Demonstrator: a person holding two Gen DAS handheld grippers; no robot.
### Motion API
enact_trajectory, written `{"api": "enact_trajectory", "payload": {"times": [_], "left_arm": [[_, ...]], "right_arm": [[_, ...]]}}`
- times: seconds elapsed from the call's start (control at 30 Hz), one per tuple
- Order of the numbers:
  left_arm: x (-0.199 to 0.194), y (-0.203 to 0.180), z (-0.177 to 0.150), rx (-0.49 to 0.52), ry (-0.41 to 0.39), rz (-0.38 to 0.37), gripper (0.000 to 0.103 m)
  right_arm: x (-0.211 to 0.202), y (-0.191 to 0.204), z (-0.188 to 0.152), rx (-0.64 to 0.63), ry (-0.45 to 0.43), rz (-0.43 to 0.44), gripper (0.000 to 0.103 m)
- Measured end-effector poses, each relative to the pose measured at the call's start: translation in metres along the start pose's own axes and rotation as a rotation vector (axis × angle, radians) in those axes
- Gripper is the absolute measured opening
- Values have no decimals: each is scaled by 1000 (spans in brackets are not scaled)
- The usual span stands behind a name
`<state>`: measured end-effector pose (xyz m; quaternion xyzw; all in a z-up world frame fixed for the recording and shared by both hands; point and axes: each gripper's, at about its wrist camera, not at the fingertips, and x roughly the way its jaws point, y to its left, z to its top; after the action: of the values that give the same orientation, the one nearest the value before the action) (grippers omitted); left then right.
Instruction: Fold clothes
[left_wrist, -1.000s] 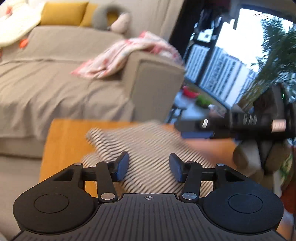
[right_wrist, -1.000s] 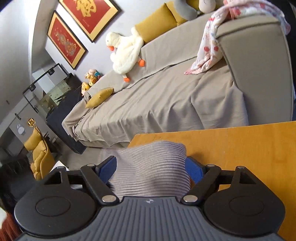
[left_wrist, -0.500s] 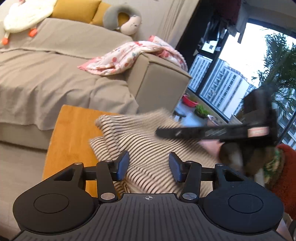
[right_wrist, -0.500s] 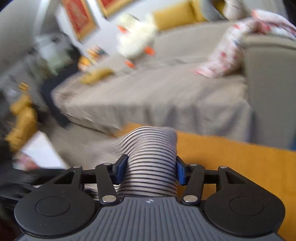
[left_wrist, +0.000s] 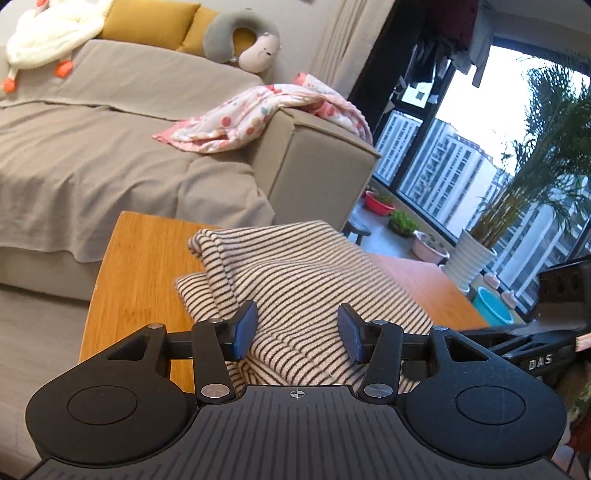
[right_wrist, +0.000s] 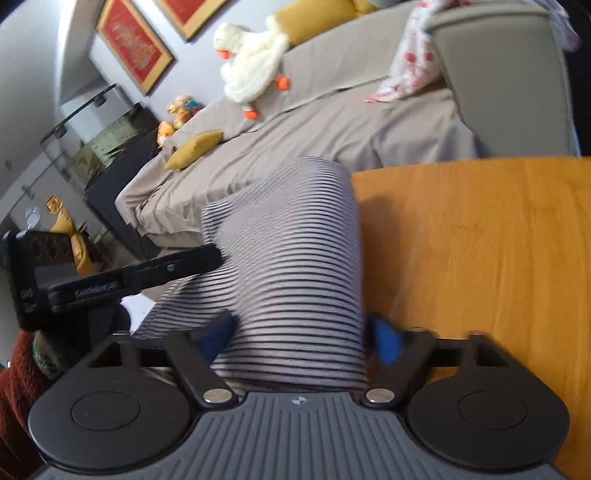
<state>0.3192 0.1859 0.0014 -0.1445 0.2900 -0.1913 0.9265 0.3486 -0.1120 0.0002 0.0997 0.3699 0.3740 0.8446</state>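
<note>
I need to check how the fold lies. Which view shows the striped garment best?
The left wrist view: the striped garment is sharp there, its folded layers lying on the wooden table. The right wrist view shows only a blurred bunch of it.

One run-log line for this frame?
phase: folding | striped garment folded on wooden table | left gripper open | right gripper open, straddling fabric

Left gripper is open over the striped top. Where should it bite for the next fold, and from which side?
Take the striped top at its doubled far-left corner, probably coming in from the bare table side on the left. That edge lies thick, raised and exposed, while the left gripper now only straddles flat cloth.
</note>
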Motion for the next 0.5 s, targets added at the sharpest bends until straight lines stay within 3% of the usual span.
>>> {"api": "enact_trajectory", "payload": {"times": [0.03,0.13,0.23,0.27,0.33,0.5], "left_arm": [[0,1,-1,-9,-3,-9,60],[1,1,-1,-27,-10,-20,62],[-5,-4,1,-15,-12,1,62],[-9,-8,-3,-22,0,3,63],[-15,-15,-12,-36,25,6,83],[-33,-34,-35,-70,88,16,83]], "right_arm": [[-6,8,3,-45,-31,-1,53],[-22,26,8,-132,-82,-5,52],[-11,24,0,-150,-22,-113,53],[-9,23,-4,-147,-24,-133,53],[-9,22,-9,-140,-38,-153,54],[-10,22,-16,-122,-45,-133,64]]}}
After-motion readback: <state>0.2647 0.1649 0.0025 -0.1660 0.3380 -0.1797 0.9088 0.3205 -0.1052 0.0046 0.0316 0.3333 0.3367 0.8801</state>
